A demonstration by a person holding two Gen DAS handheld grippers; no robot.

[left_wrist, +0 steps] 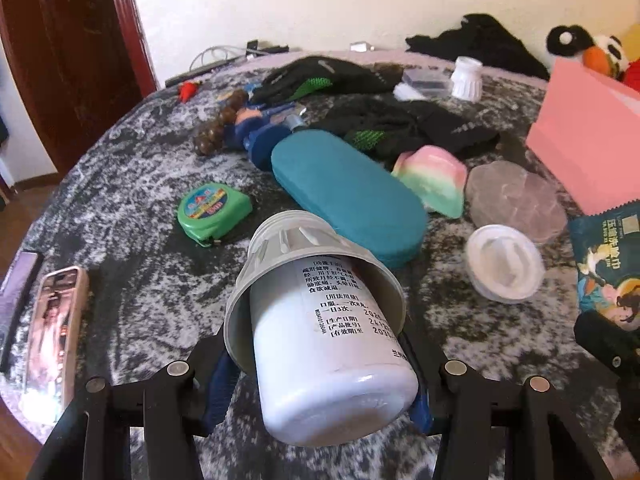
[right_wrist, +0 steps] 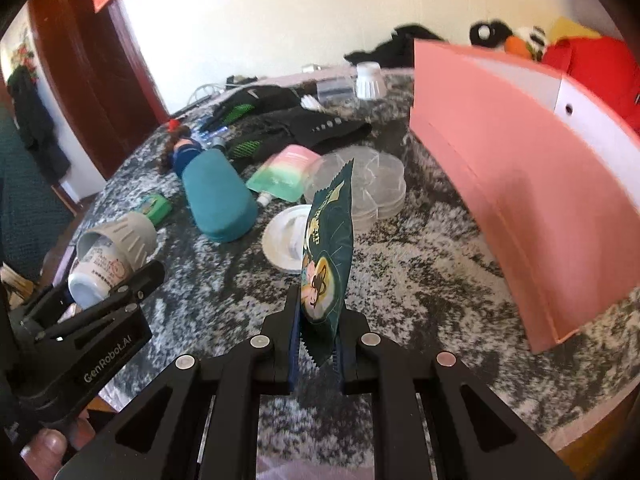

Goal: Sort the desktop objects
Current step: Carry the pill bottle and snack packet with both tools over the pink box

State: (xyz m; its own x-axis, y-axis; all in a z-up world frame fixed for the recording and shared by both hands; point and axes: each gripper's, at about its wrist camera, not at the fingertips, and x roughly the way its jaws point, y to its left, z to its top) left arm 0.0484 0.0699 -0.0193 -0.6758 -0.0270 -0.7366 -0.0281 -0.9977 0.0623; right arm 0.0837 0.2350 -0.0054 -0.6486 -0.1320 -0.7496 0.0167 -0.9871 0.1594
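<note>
Gripping tight up close, the left gripper point(left_wrist: 316, 364) has a white medicine bottle point(left_wrist: 332, 360) clamped between its jaws, base toward the camera, with a grey cup point(left_wrist: 304, 264) capping its far end; the bottle hides both fingertips and only part of its printed label reads. Over on the right wrist view, the right gripper point(right_wrist: 316, 344) pinches a dark green snack packet point(right_wrist: 328, 256) upright by its serrated bottom edge, held above the mottled grey table cover point(right_wrist: 420, 280). A thumb point(right_wrist: 48, 446) peeks in at the lower left corner, cut off by the frame.

Just beyond, a white round lid point(left_wrist: 506, 262) lies flat, partly hidden behind the packet in the right view. A phone point(left_wrist: 54, 320) sits at the left edge. Next come the green tape measure point(left_wrist: 214, 210), teal case point(left_wrist: 348, 196), pastel pouch point(left_wrist: 434, 178) and clear plastic container point(left_wrist: 516, 198). A pink box point(right_wrist: 520, 208) stands on the right, its far end cut off. Farther back: a doll point(left_wrist: 240, 124), black gloves point(left_wrist: 360, 80), a white ribbed cap point(left_wrist: 466, 78), and blurred plush toys point(left_wrist: 588, 50) by the wall.
</note>
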